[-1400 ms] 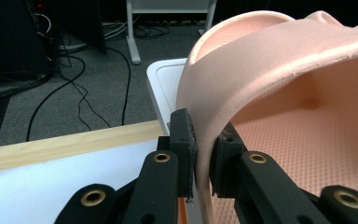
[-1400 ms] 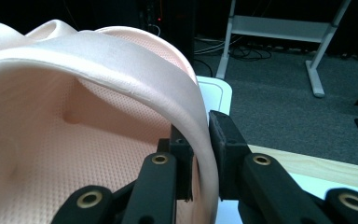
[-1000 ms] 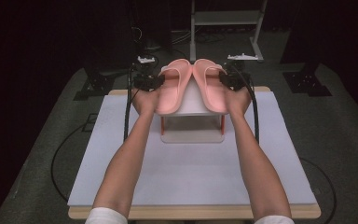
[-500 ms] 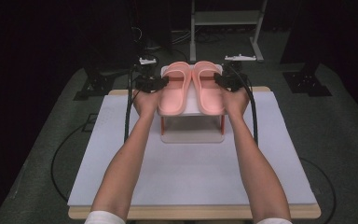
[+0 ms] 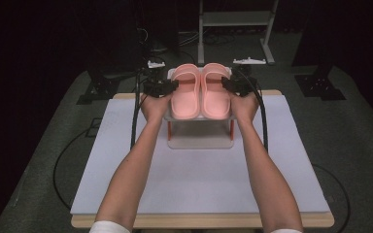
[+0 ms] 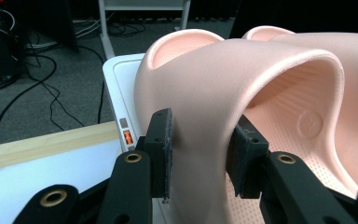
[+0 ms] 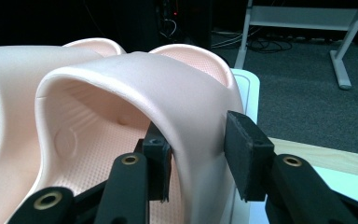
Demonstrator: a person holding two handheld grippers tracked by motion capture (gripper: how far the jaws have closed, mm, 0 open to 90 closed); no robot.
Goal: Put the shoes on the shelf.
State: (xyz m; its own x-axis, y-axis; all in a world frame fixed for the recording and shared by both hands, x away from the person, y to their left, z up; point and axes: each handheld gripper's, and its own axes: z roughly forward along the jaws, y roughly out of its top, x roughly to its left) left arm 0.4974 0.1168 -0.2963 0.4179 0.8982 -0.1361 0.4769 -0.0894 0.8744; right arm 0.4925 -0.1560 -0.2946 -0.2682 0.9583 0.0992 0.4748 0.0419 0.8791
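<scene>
Two pink slides sit side by side on the top shelf of a small white rack [image 5: 200,141] that stands near the far edge of the table [image 5: 291,160]. The left slide [image 5: 186,92] and the right slide [image 5: 215,92] touch along their inner edges, with their straps toward the far end.

The left gripper [image 5: 161,87] comes in at the outer side of the left slide. In the left gripper view its jaws stand one on each side of the strap [image 6: 242,70] wall, one pad outside and one inside under the arch — closed on the left slide. The left hand [image 5: 154,104] holds it just beside the rack.

The right gripper [image 5: 237,85] mirrors this at the outer side of the right slide. In the right gripper view its inner pad lies against the underside of the strap [image 7: 168,79], while the outer pad [image 7: 244,149] stands beside the strap wall; whether it presses the wall or stands just off it cannot be told. The right hand [image 5: 244,103] holds it at the rack's right edge.

Both forearms reach up from the near edge over a white mat [image 5: 126,160] that covers most of the table. Black cables trail from each gripper. Beyond the table is grey carpet [image 5: 349,136] and a metal stand [image 5: 233,19].
</scene>
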